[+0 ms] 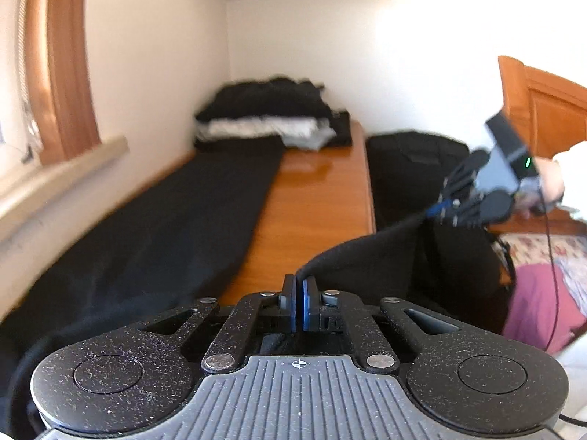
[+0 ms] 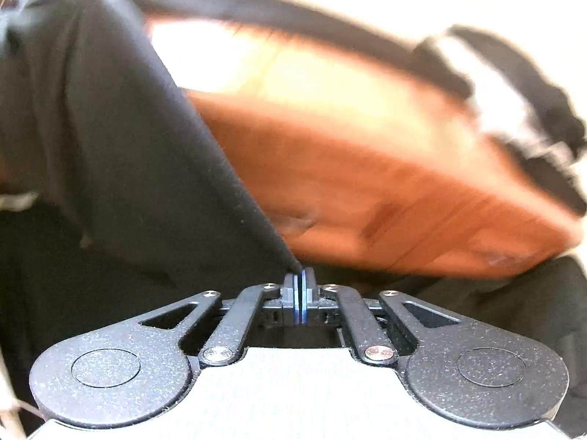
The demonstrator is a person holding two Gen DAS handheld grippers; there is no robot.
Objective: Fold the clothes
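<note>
A black garment point(image 1: 385, 256) hangs stretched between my two grippers above the wooden table point(image 1: 312, 198). My left gripper point(image 1: 299, 286) is shut on one edge of it. In the left wrist view my right gripper point(image 1: 436, 211) is up at the right, held by a hand point(image 1: 550, 179), pinching the other end of the cloth. The right wrist view is blurred: my right gripper point(image 2: 300, 275) is shut on the black garment point(image 2: 110, 128), whose taut edge runs up to the left over the orange-brown table point(image 2: 367, 168).
A long black cloth point(image 1: 165, 227) lies flat along the table's left side by the wall. A pile of folded black and white clothes point(image 1: 271, 117) sits at the far end. A black bag point(image 1: 414, 154) stands beyond the table's right edge, a bed with pink fabric point(image 1: 539, 300) at right.
</note>
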